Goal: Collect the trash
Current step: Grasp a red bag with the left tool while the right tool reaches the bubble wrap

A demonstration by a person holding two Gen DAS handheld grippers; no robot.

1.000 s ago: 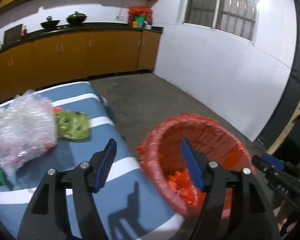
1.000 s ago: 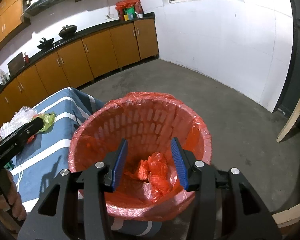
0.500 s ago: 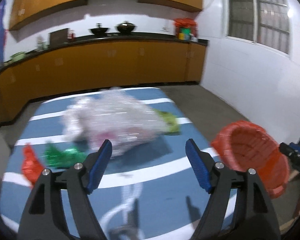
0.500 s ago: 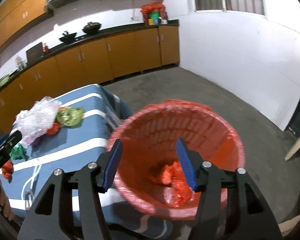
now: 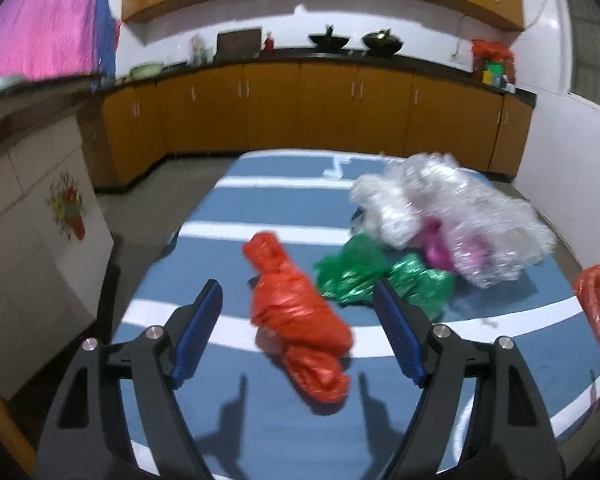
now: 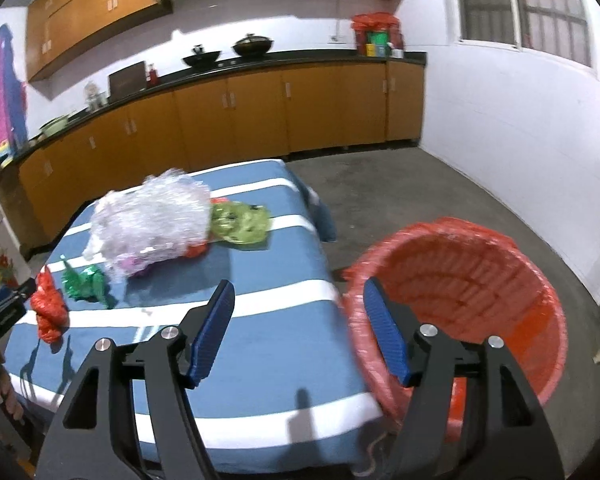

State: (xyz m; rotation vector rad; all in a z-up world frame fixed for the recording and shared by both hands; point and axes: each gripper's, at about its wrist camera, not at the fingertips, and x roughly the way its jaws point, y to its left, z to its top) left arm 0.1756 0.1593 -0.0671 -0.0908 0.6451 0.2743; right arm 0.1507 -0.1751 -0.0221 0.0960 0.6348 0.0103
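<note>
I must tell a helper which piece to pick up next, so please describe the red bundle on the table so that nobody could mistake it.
Find the table with the blue and white striped cloth, beside the red bin. On it, at the end away from the bin, lies a twisted red plastic bag, next to the crumpled green wrapper. It is the only long, knotted, plain red piece; the others are green or clear.

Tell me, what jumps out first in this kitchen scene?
The red bin, lined with a red bag, stands on the floor at the table's right edge. On the blue striped cloth lies a heap of clear crinkled plastic with a yellow-green wrapper beside it. Nearer the left claw, open and empty, lie a twisted red bag and green foil.
</note>
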